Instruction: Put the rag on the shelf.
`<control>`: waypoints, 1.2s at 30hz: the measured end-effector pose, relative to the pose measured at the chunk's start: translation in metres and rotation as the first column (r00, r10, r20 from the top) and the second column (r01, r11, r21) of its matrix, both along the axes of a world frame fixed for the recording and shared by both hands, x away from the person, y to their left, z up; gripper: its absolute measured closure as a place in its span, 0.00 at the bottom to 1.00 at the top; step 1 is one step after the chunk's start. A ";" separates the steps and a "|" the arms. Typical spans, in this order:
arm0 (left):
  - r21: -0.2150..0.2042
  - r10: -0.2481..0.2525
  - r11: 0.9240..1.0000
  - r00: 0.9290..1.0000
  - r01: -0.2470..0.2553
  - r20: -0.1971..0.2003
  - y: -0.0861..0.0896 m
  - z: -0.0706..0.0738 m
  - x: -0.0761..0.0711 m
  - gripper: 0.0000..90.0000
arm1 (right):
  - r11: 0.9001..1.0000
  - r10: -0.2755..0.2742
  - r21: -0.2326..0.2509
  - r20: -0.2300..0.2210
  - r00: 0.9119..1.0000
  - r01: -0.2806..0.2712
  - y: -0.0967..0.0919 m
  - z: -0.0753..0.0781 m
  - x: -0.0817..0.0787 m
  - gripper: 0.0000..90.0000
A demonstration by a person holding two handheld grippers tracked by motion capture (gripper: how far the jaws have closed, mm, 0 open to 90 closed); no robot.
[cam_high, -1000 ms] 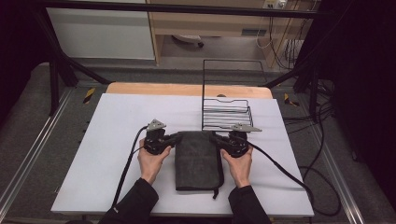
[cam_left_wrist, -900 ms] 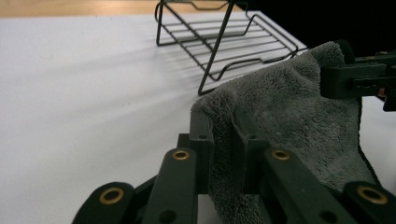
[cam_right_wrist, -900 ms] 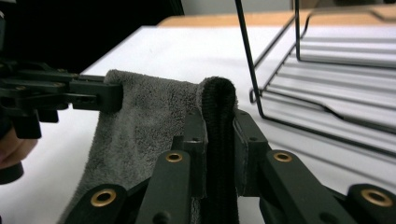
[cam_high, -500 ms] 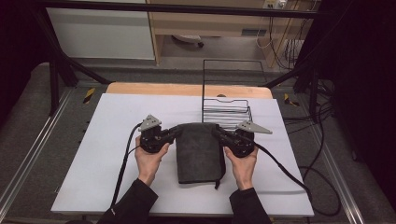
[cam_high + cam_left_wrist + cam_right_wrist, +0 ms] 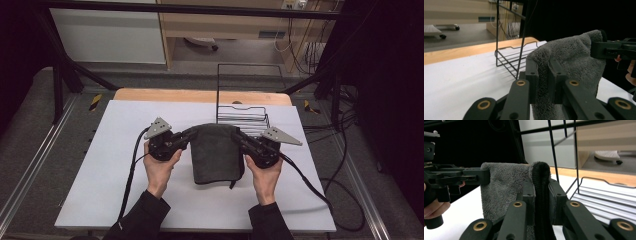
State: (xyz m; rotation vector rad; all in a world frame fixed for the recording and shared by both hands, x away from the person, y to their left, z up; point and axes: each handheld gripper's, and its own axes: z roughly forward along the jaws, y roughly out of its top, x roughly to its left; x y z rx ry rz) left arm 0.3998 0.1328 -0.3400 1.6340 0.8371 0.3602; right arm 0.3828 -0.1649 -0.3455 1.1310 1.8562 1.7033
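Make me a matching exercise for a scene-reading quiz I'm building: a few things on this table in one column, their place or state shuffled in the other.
Things:
1. grey towel
2. wire rack
3. left gripper
4. white table cover

Places or states:
A. stands at the far side of the table
B. hangs folded between two grippers
C. lies flat under everything
D. shut on a towel corner

Pairs: 1-B, 2-A, 3-D, 4-C
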 end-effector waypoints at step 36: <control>-0.106 -0.026 0.993 0.985 0.045 0.169 -0.033 0.077 0.009 0.89 | 0.992 -0.122 0.055 0.222 0.967 0.113 -0.026 0.074 -0.017 0.88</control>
